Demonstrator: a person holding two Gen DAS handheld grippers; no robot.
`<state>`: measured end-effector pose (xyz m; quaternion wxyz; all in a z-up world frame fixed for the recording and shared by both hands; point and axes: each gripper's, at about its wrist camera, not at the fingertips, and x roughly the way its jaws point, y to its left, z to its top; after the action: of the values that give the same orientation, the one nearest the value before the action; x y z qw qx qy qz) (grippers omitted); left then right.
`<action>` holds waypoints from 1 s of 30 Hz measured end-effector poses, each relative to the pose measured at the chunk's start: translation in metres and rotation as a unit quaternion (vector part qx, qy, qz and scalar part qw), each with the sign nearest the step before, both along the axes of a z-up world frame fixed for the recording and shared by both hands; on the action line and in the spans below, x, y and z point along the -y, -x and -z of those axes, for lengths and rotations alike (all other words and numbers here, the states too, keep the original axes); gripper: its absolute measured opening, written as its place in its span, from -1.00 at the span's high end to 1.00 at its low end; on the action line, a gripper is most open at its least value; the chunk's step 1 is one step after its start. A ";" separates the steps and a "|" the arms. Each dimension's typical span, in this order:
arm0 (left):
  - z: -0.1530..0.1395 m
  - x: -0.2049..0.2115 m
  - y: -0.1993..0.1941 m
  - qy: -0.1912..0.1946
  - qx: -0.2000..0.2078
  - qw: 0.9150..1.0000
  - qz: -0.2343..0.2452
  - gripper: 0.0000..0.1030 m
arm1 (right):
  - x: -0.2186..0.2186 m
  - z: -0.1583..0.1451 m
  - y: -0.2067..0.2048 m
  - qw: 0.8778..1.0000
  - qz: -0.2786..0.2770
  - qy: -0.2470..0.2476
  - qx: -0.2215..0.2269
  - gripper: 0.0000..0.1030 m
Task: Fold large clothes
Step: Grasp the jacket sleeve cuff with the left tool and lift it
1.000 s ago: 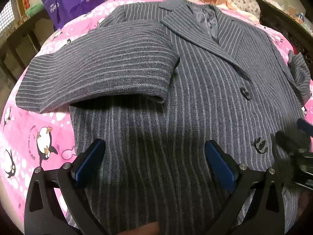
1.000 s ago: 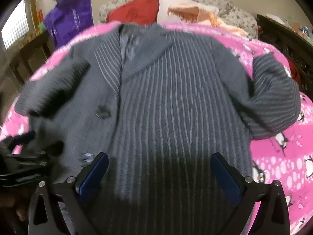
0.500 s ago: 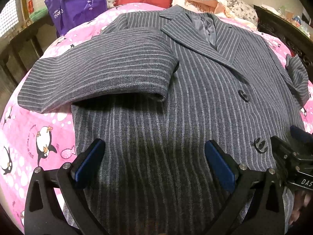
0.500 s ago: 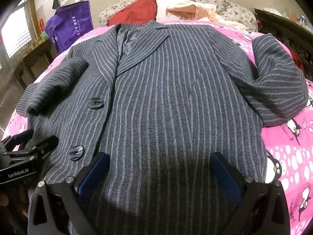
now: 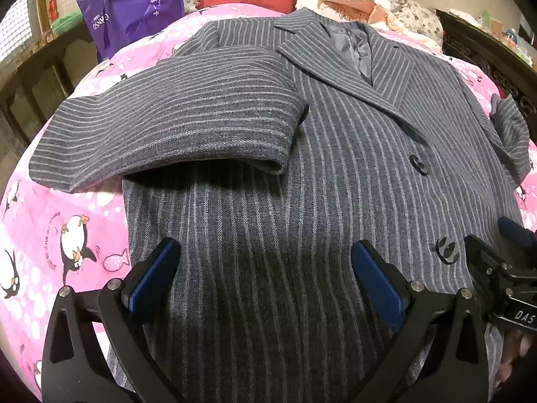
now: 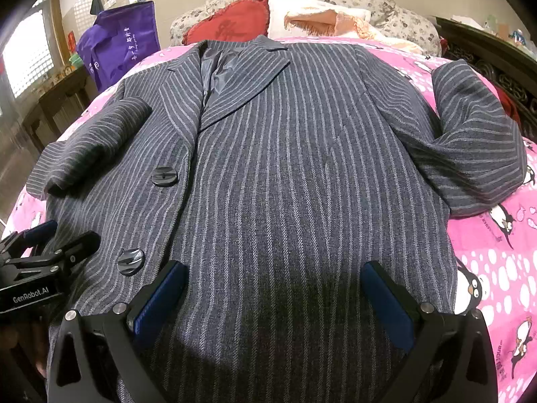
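Note:
A grey pinstriped coat (image 5: 335, 168) (image 6: 302, 168) lies front up on a pink bed, collar at the far end. Its left sleeve (image 5: 174, 124) (image 6: 90, 141) is folded across the chest. The right sleeve (image 6: 476, 147) lies bent on the bedspread beside the body. Two dark buttons (image 6: 164, 176) (image 6: 131, 260) run down the front. My left gripper (image 5: 265, 268) hovers open over the lower left hem, holding nothing. My right gripper (image 6: 275, 288) hangs open over the lower right hem, also holding nothing. Each gripper shows at the edge of the other's view, left (image 6: 43, 255) and right (image 5: 503, 262).
The pink penguin bedspread (image 5: 67, 235) (image 6: 496, 262) shows on both sides of the coat. A red cushion (image 6: 231, 21) and peach pillows (image 6: 322, 16) lie at the head. A purple bag (image 5: 134, 3) stands at the far left by dark wooden furniture (image 6: 57, 100). A dark carved frame (image 6: 486, 57) runs along the right.
Both views have steadied and drawn back slightly toward the hem; the right wrist blur is gone. The coat and its sleeves lie as before. Both grippers stay open.

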<state>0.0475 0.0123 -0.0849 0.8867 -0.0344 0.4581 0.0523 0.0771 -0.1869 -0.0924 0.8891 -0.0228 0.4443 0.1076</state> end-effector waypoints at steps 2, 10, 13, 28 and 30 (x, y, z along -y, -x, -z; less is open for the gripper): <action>0.000 0.000 0.000 0.001 0.000 1.000 0.000 -0.99 | 0.001 0.000 0.000 1.000 0.000 -0.001 0.000 -1.00; -0.006 0.000 -0.001 -0.002 -0.021 1.000 0.015 -0.99 | 0.001 0.000 0.000 1.000 0.000 -0.004 -0.001 -1.00; -0.026 -0.009 0.005 0.000 -0.011 1.000 0.021 -0.99 | 0.001 0.000 0.000 1.000 0.000 -0.004 0.000 -1.00; -0.036 -0.252 -0.006 0.099 0.006 0.984 -0.149 -0.75 | 0.001 0.000 0.001 1.000 0.000 -0.004 0.001 -1.00; -0.031 -0.244 0.007 0.158 0.013 0.976 -0.147 -0.74 | 0.001 0.000 0.001 1.000 0.000 -0.004 0.001 -1.00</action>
<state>0.0402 0.2567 -0.0535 0.8584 -0.2418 0.4392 0.1086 0.0765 -0.1878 -0.0927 0.8895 -0.0191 0.4432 0.1093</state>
